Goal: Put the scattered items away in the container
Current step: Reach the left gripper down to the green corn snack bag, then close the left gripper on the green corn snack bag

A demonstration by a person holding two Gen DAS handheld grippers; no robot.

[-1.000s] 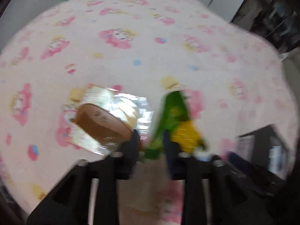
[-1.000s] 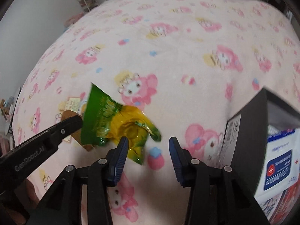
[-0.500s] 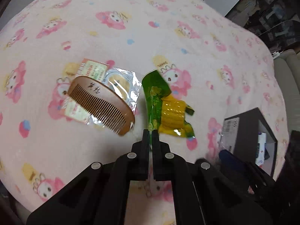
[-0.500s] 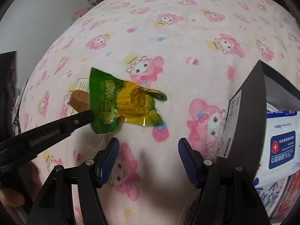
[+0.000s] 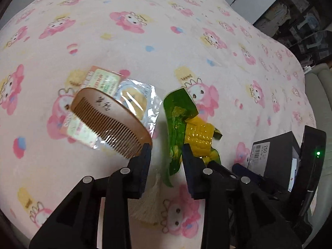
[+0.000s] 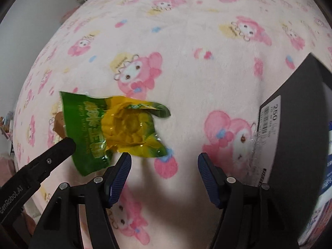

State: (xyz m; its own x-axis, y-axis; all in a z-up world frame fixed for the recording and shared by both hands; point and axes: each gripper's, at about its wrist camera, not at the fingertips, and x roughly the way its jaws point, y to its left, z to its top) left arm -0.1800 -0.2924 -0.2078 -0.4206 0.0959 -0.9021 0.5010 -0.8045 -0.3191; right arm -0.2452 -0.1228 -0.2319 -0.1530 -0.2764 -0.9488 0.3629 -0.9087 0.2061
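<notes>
A green and yellow corn snack packet (image 5: 186,128) lies on the pink cartoon blanket (image 5: 145,41). My left gripper (image 5: 166,155) is open, its two fingers standing either side of the packet's near green edge. To the left, a brown wooden comb (image 5: 112,120) rests on a clear packet with a pink card (image 5: 99,83). In the right wrist view the corn packet (image 6: 116,128) lies just beyond the left finger of my open right gripper (image 6: 164,164), which holds nothing. The black box (image 6: 300,124) stands at the right.
A cream tassel (image 5: 149,205) lies under the left gripper. The black box (image 5: 274,153) has a barcode label and holds a blue and white packet (image 6: 328,166). One left gripper finger (image 6: 64,147) touches the packet's green end. Shelves (image 5: 300,20) stand beyond the blanket.
My left gripper, shut half a second ago, has opened around the packet's edge. The right gripper has opened wider and sits a little closer to the blanket.
</notes>
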